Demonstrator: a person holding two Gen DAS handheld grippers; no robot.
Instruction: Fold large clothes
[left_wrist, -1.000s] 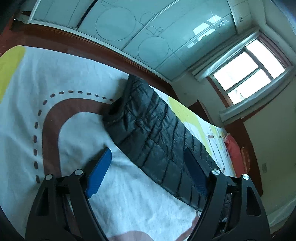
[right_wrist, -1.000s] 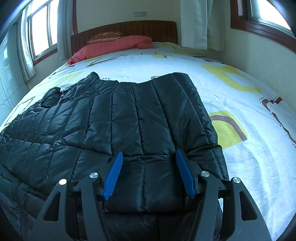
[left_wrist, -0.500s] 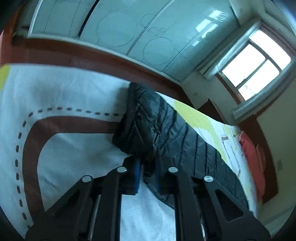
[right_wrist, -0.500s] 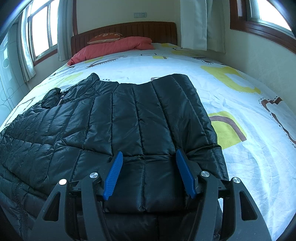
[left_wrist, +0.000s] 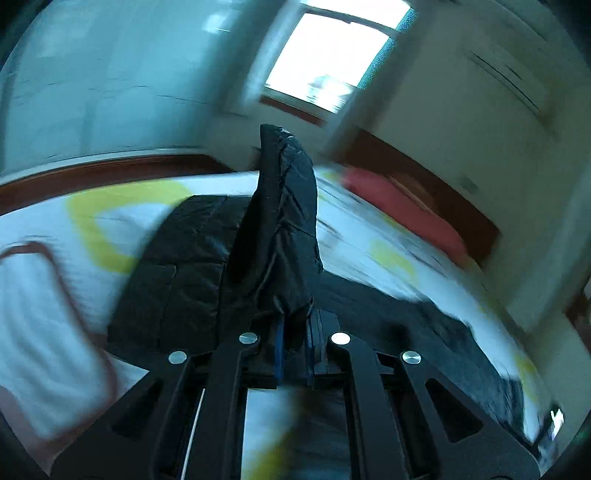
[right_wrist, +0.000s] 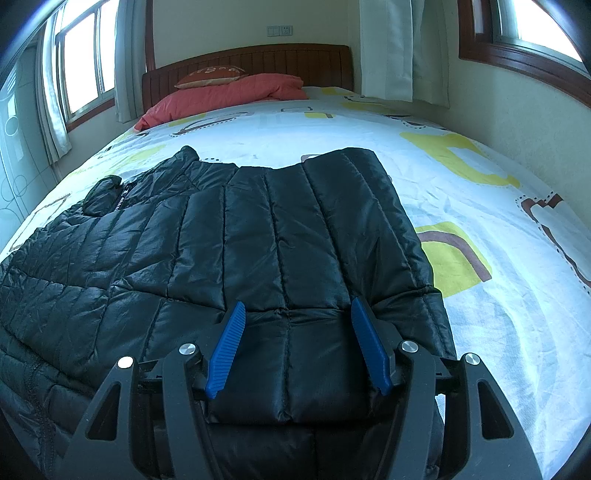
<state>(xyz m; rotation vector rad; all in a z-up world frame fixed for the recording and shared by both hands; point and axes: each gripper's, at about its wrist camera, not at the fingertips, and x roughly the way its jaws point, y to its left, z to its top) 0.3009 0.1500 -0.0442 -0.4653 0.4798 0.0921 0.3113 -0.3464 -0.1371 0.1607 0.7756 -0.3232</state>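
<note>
A black quilted puffer jacket (right_wrist: 258, 251) lies spread on the bed. My right gripper (right_wrist: 297, 310) is open, its blue fingers (right_wrist: 227, 347) resting on the jacket's near folded part, one at each side of a quilted panel. My left gripper (left_wrist: 293, 332) is shut on a part of the jacket (left_wrist: 284, 221) and holds it lifted, so the fabric stands up in front of the camera. The rest of the jacket (left_wrist: 177, 273) lies flat below. The left wrist view is blurred by motion.
The bed has a white sheet (right_wrist: 498, 295) with yellow and brown shapes. A red quilt (right_wrist: 229, 94) and pillow lie against the wooden headboard (right_wrist: 258, 61). Windows (right_wrist: 85, 55) and curtains (right_wrist: 388, 48) line the walls. A wall runs along the bed's right side.
My left gripper closed on the jacket's edge, then lifted it and swung round towards the headboard. My right gripper has stayed open in the same place on the jacket.
</note>
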